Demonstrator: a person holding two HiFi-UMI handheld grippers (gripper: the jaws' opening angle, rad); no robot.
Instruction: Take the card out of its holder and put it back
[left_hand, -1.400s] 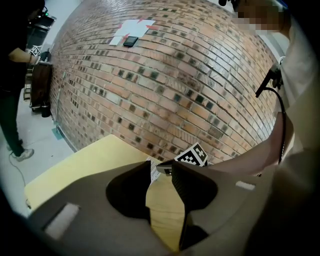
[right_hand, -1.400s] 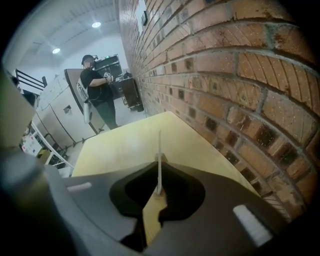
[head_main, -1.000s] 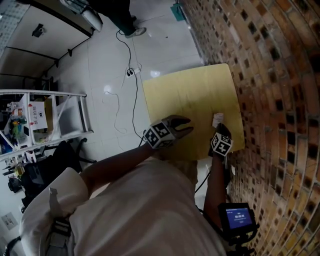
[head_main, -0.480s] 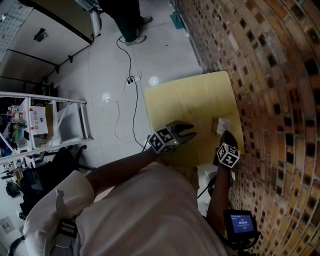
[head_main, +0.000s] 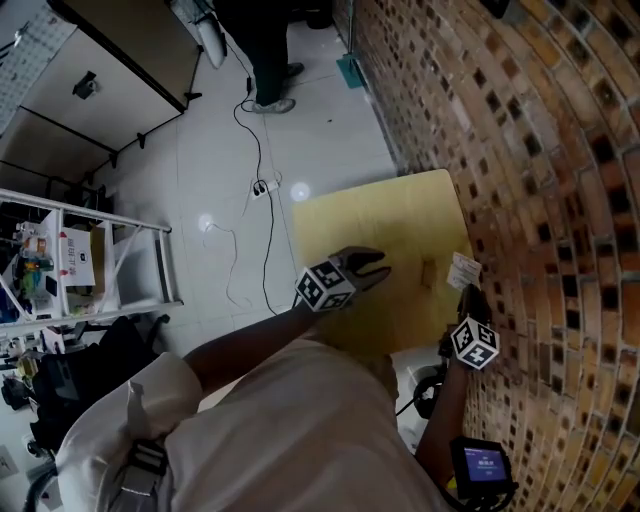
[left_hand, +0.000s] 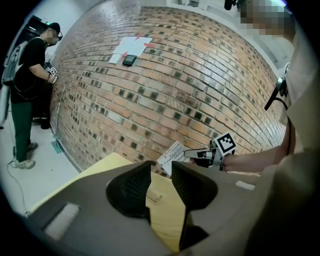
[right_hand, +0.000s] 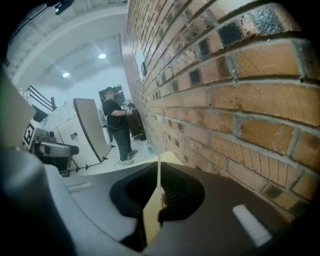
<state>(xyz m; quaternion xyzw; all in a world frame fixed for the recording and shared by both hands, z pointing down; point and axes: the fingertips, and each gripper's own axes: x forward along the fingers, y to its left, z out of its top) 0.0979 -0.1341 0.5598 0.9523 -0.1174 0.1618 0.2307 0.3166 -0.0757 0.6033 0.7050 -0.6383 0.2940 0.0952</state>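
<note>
The white card (head_main: 463, 270) hangs in the air at the yellow table's (head_main: 360, 220) right edge, close to the brick wall. My right gripper (head_main: 468, 293) is shut on its lower end. In the right gripper view the card (right_hand: 159, 170) shows edge-on, clamped between the pads. The small wooden holder (head_main: 430, 272) lies on the table left of the card, with nothing in it. My left gripper (head_main: 378, 265) rests open on the table, left of the holder. In the left gripper view the holder (left_hand: 154, 196) lies between the open jaws, and the card (left_hand: 172, 156) floats beyond them.
A brick wall (head_main: 540, 180) runs along the table's right side. Cables (head_main: 262, 190) trail over the white floor behind the table, where a person (head_main: 262, 40) stands. A metal rack (head_main: 90, 260) is at the left. A small screen on a stand (head_main: 482, 465) sits at the lower right.
My right gripper has drawn the card off the holder and carried it right, to the table's edge by the wall. The left gripper has kept its place on the table.
</note>
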